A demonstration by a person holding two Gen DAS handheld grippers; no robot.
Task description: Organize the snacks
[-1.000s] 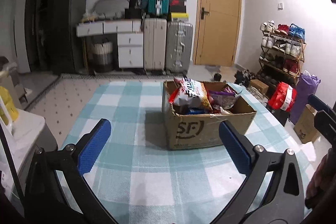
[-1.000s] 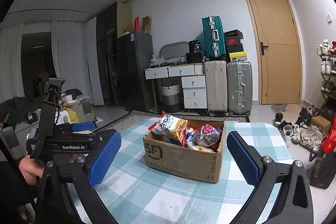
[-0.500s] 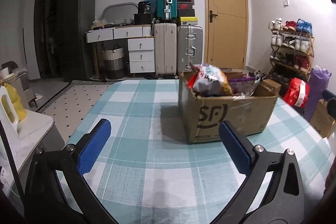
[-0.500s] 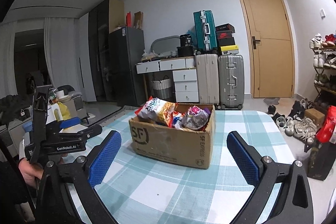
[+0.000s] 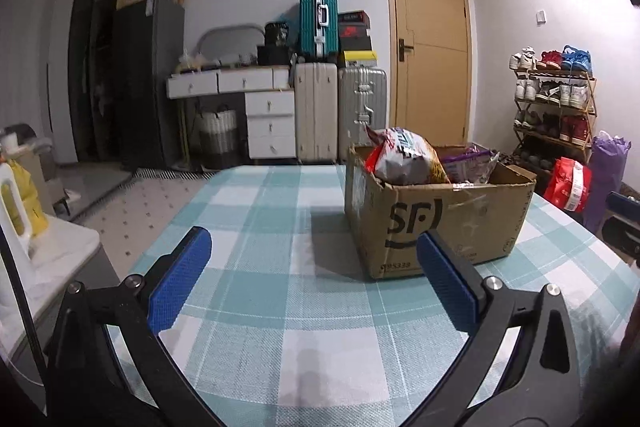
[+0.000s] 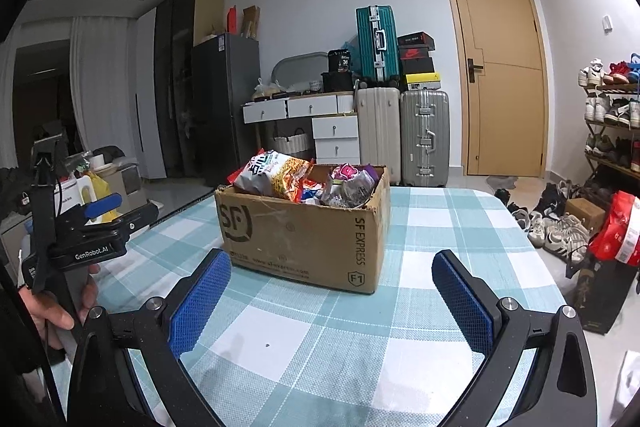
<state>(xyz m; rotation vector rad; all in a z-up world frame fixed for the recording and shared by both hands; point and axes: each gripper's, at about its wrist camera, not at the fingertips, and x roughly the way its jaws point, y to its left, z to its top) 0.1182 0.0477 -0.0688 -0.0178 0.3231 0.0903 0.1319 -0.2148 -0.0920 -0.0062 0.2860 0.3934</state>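
Observation:
A brown SF cardboard box (image 5: 440,223) (image 6: 304,231) stands on the teal checked tablecloth (image 5: 280,267) (image 6: 360,327), full of snack bags. A large orange and silver chip bag (image 5: 404,159) (image 6: 276,175) sticks out on top, next to purple packets (image 5: 468,163) (image 6: 352,179). My left gripper (image 5: 314,279) is open and empty, low over the cloth in front of the box. My right gripper (image 6: 332,291) is open and empty, also short of the box. The left gripper also shows in the right wrist view (image 6: 100,211), held in a hand.
Suitcases (image 6: 400,135), white drawers (image 5: 270,123), a dark fridge (image 6: 224,103) and a wooden door (image 6: 504,75) line the back wall. A shoe rack (image 5: 556,107), a red bag (image 5: 568,183) and loose shoes (image 6: 560,227) are on the right. A white side stand with a yellow bottle (image 5: 20,203) is left.
Both grippers have dropped lower and come closer to the box, which now looks larger and more side-on. Both stay open and empty.

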